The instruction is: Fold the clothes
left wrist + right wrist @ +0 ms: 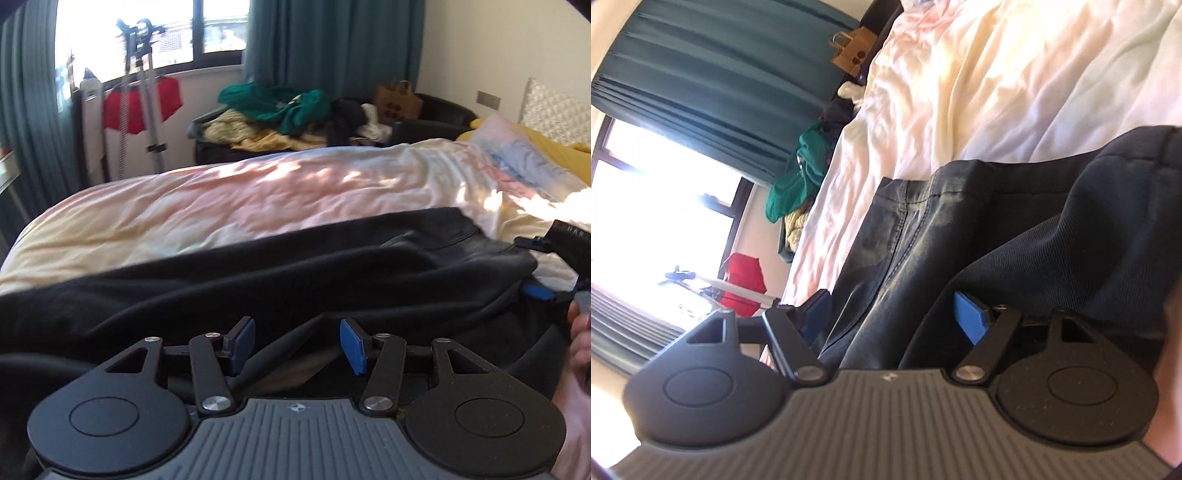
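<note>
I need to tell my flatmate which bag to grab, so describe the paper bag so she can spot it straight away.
Look past the bed with the pale crumpled duvet to the dark armchair by the teal curtain. The brown paper carrier bag stands upright there, the only stiff, handled thing beside loose clothes.

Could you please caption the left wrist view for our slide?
Left hand-held gripper, jaws open, poised over a dark garment on a pale duvet.

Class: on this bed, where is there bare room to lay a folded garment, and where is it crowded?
Free: the duvet between the dark garment and the bed's far edge, left of the pillow. Crowded: the near edge, under the garment, and the clothes pile beyond the bed.
</note>
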`<state>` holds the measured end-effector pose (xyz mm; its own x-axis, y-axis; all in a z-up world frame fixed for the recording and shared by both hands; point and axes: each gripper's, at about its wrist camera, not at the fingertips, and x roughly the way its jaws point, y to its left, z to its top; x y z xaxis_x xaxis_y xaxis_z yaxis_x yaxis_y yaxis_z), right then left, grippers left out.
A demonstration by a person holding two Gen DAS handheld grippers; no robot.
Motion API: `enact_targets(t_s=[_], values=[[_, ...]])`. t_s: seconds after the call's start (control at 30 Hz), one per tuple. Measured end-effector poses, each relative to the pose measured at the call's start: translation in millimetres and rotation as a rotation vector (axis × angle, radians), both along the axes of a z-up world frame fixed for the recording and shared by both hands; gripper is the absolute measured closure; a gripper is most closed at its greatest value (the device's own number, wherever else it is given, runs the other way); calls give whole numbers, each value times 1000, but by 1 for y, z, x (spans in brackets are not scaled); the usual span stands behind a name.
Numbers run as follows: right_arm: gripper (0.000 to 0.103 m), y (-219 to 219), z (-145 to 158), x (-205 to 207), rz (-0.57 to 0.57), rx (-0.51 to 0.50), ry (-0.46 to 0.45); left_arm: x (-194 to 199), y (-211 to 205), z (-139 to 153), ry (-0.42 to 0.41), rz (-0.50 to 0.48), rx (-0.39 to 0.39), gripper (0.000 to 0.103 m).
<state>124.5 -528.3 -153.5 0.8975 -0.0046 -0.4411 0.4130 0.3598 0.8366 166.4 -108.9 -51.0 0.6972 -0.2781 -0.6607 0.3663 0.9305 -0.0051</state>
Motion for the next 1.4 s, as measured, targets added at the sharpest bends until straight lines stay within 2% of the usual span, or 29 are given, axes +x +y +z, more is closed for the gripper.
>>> enact_targets(t_s=[0.13, 0.2, 0.23, 0.37, 0.4, 0.47, 0.53, 0.6, 0.63, 0.77, 0.83, 0.97, 1.07, 1.23, 1.27, 1.3, 1.33, 1.37, 1.4], values=[[28, 0, -1, 17, 40, -69, 24, -41, 73, -14, 12, 130, -34, 49], [42, 1, -1, 23, 63, -115, 14, -55, 93, -24, 5, 159, -61, 47], [45, 1, 0, 27, 73, -154, 27, -61, 103, -29, 4, 175, -76, 46], [90, -1, 0, 42, 87, -265, 82, -66, 115, -38, 17, 201, -116, 46], [96, -2, -2, 45, 79, -261, 80, -65, 115, -38, 14, 199, -119, 46], [100, -3, 2, 48, 64, -281, 65, -64, 115, -38, 7, 194, -126, 46], [100, -2, 10, 50, 45, -324, 34, -64, 115, -36, -7, 176, -129, 46], [100, -7, 26, 41, -28, -371, -70, -63, 118, -37, -7, 174, -139, 46], [100, -11, 32, 38, -50, -372, -91, -62, 118, -38, -2, 177, -140, 46], [100, -28, 23, 33, -62, -292, -43, -60, 116, -40, 14, 188, -137, 46], [100, -30, 9, 34, -54, -252, 16, -63, 115, -39, 11, 192, -135, 46], [100, -26, -5, 30, -69, -167, 55, -61, 112, -39, 5, 203, -132, 46], [99, -20, -6, 26, -73, -140, 81, -60, 110, -39, 0, 209, -131, 46], [96, -18, -8, 14, -66, -14, 97, -60, 110, -39, -16, 208, -131, 44], [91, -16, -4, 13, -53, -21, 90, -59, 110, -38, -21, 204, -127, 42], [79, -12, 0, 12, -42, -36, 94, -56, 108, -37, -29, 195, -118, 40], [71, -8, 5, 12, -32, -48, 99, -53, 106, -36, -37, 186, -109, 39], [54, -4, 8, 11, -27, -53, 96, -49, 105, -34, -45, 174, -100, 37], [44, -1, 11, 10, -24, -59, 96, -45, 107, -32, -51, 175, -99, 34]])
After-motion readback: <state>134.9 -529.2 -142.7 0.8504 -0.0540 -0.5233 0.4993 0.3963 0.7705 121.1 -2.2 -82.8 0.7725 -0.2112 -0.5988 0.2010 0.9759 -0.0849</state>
